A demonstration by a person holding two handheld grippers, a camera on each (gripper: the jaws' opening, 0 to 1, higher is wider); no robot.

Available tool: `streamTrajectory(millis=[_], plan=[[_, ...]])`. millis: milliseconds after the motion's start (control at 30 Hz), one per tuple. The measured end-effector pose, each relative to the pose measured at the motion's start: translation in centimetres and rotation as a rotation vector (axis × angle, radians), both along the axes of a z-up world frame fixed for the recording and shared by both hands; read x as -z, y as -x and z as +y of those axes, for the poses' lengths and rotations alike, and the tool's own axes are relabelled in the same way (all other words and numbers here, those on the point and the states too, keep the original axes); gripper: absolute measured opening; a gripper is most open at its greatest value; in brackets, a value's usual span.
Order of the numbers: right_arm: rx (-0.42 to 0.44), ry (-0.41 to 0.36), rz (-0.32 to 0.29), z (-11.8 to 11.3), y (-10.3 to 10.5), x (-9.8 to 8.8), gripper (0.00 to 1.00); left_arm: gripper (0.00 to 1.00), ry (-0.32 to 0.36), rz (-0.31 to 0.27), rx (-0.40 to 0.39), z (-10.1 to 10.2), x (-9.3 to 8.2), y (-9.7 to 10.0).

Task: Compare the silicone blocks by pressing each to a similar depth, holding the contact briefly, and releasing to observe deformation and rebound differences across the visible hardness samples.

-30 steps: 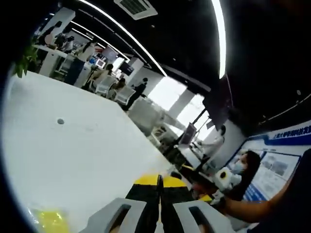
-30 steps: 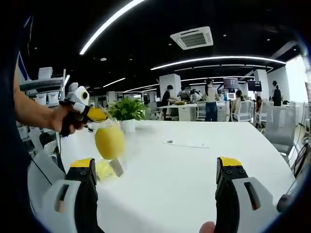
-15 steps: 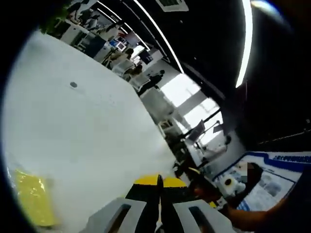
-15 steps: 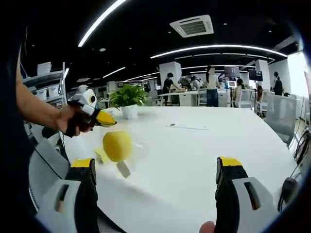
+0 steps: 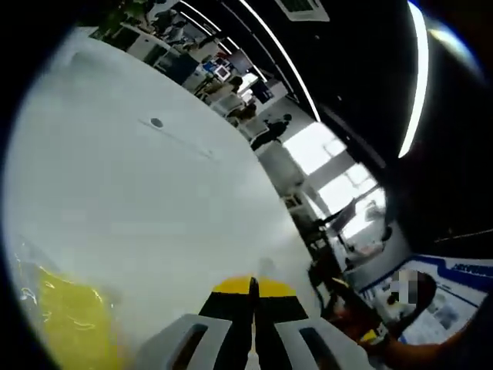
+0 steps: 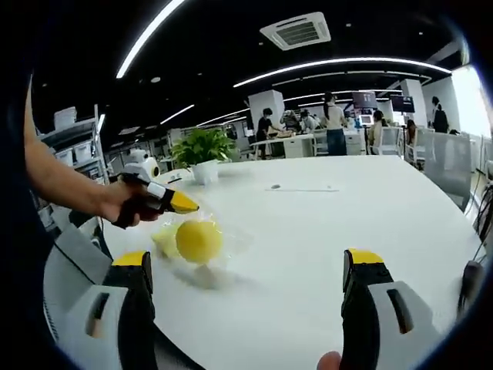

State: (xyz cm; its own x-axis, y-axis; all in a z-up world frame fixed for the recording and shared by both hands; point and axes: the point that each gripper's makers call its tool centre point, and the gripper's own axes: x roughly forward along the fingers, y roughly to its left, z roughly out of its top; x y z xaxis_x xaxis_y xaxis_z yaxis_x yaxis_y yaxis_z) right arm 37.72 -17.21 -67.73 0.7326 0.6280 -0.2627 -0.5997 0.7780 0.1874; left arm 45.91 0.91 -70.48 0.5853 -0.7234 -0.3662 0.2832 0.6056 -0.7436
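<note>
Resting near the table (image 6: 323, 231) edge, soft block (image 6: 199, 240) should dent under clenched left gripper (image 6: 181, 203); right gripper (image 6: 250, 266) gapes

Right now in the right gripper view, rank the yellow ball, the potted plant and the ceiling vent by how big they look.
1. Potted plant
2. Ceiling vent
3. Yellow ball
Plant and vent look close in size. The ball is nearest the camera, so real sizes stay unsure.

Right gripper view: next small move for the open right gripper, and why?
Probably ease the right gripper forward and left toward the round yellow silicone block on the white table. Its jaws stand wide apart with nothing between them, and the shut left gripper sits just above the block.
</note>
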Motion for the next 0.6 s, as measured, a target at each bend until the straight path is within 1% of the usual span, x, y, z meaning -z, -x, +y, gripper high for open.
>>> streamTrajectory(millis=[33, 67, 100, 200, 267, 300, 333, 367, 400, 433, 467, 500, 567, 600], plan=[[-0.003, -0.002, 0.008, 0.1, 0.0, 0.2, 0.96, 0.00, -0.003, 0.004, -0.001, 0.1, 0.3, -0.2], [-0.005, -0.001, 0.012, 0.1, -0.1, 0.4, 0.96, 0.00, -0.024, 0.000, -0.004, 0.3, 0.7, -0.4], [-0.006, -0.002, 0.018, 0.1, -0.1, 0.4, 0.96, 0.00, -0.069, -0.018, -0.005, 0.7, 1.4, -0.7], [0.000, -0.014, 0.024, 0.1, -0.6, 0.3, 0.96, 0.00, -0.087, 0.001, -0.002, 0.8, 2.2, -1.0], [-0.006, -0.010, 0.027, 0.1, -0.8, 0.4, 0.96, 0.00, -0.122, 0.011, -0.009, 1.1, 3.2, -1.3], [-0.016, 0.023, 0.018, 0.0, -0.9, 0.6, 0.96, 0.00, -0.158, 0.031, -0.017, 1.4, 4.0, -1.2], [-0.013, 0.039, 0.011, -0.1, -1.1, 0.6, 0.96, 0.00, -0.184, 0.051, -0.019, 1.6, 4.6, -1.1], [-0.011, 0.034, 0.009, -0.1, -1.1, 0.5, 0.97, 0.00, -0.193, 0.058, -0.008, 1.3, 4.9, -1.1], [-0.009, 0.032, 0.009, -0.2, -1.3, 0.4, 0.97, 0.00, -0.193, 0.054, 0.001, 1.1, 5.0, -1.0], [-0.002, 0.032, 0.017, -0.3, -1.5, 0.6, 0.97, 0.00, -0.209, 0.056, 0.010, 1.0, 5.2, -0.9], [0.000, 0.038, 0.018, -0.3, -1.6, 0.8, 0.97, 0.00, -0.242, 0.042, 0.016, 1.1, 5.5, -1.0], [-0.001, 0.043, 0.014, -0.2, -1.7, 1.0, 0.97, 0.00, -0.245, 0.040, 0.010, 1.0, 5.6, -1.2], [-0.002, 0.056, 0.033, 0.0, -1.8, 1.7, 0.97, 0.00, -0.228, 0.046, 0.001, 1.0, 5.9, -1.4], [-0.001, 0.055, 0.036, 0.1, -1.9, 1.9, 0.97, 0.00, -0.237, 0.046, 0.002, 1.0, 6.1, -1.4]])
